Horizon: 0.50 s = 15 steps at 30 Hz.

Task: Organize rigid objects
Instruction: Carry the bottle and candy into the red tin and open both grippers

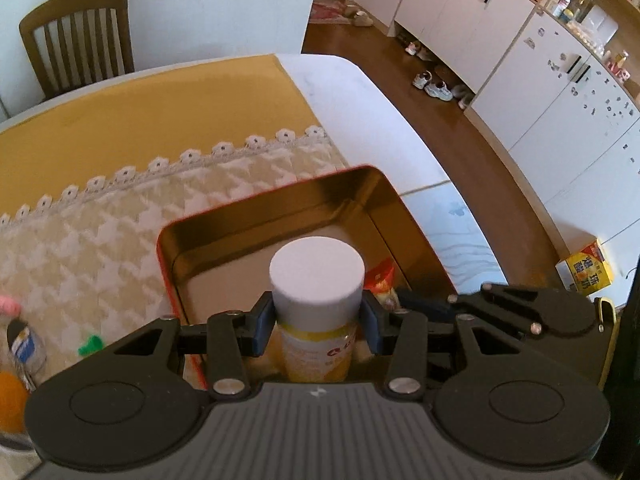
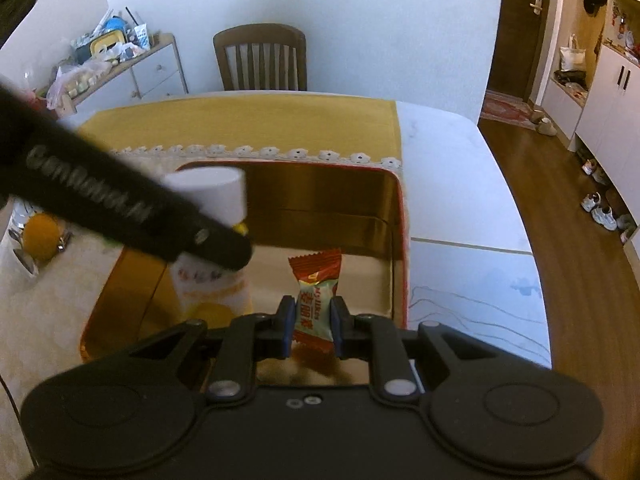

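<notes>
My left gripper [image 1: 318, 326] is shut on a yellow bottle with a white cap [image 1: 317, 276], held upright over the open red tin with a gold inside [image 1: 256, 220]. My right gripper [image 2: 313, 326] is shut on a red and white wrapped candy [image 2: 316, 296], held over the same tin [image 2: 394, 216]. In the right wrist view the left gripper [image 2: 120, 216] crosses from the left, holding the bottle [image 2: 212, 192] in the tin's left part. In the left wrist view the candy [image 1: 380, 280] and the right gripper [image 1: 520, 312] show just right of the bottle.
The tin stands on a houndstooth cloth with lace edging [image 1: 100, 232] over a yellow cloth [image 1: 160, 112] on a white table [image 1: 360, 100]. An orange [image 2: 40, 236], a small green object [image 1: 90, 346] and a pink object [image 1: 8, 304] lie at the left. A wooden chair [image 2: 260, 60] stands behind.
</notes>
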Tool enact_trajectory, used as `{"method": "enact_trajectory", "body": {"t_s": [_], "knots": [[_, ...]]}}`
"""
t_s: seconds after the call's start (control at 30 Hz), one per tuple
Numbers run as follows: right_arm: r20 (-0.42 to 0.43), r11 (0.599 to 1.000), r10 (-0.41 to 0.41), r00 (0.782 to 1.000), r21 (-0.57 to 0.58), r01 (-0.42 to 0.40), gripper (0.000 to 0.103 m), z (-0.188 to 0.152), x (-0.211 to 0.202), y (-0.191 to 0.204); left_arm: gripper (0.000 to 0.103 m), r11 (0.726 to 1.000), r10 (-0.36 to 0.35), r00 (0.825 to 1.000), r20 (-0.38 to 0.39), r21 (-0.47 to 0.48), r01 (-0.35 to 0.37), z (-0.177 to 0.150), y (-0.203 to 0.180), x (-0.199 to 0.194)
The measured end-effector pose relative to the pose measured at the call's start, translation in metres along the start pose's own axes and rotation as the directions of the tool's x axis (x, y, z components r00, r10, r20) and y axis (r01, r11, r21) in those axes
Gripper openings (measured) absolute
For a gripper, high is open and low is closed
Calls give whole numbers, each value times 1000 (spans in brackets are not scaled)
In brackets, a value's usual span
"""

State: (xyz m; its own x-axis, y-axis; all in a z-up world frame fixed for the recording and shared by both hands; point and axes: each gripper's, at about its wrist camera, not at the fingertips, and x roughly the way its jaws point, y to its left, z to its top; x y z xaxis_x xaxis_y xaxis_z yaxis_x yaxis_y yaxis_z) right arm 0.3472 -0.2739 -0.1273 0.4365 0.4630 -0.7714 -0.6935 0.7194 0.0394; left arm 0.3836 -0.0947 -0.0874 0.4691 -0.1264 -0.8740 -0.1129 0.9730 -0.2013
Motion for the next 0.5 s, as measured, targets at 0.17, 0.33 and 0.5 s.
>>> {"method": "enact_trajectory", "body": {"t_s": [0.17, 0.33, 0.5], "knots": [[-6, 1000, -13, 1000, -6, 13, 18, 2, 9, 0, 44, 998, 58, 998, -23, 14, -58, 11, 1, 23], [-16, 998, -37, 999, -43, 36, 18, 5, 16, 5, 44, 997, 79, 997, -26, 10, -79, 13, 4, 41], [-22, 997, -44, 999, -57, 43, 19, 6, 18, 7, 44, 996, 89, 995, -39, 4, -89, 17, 6, 52]]}}
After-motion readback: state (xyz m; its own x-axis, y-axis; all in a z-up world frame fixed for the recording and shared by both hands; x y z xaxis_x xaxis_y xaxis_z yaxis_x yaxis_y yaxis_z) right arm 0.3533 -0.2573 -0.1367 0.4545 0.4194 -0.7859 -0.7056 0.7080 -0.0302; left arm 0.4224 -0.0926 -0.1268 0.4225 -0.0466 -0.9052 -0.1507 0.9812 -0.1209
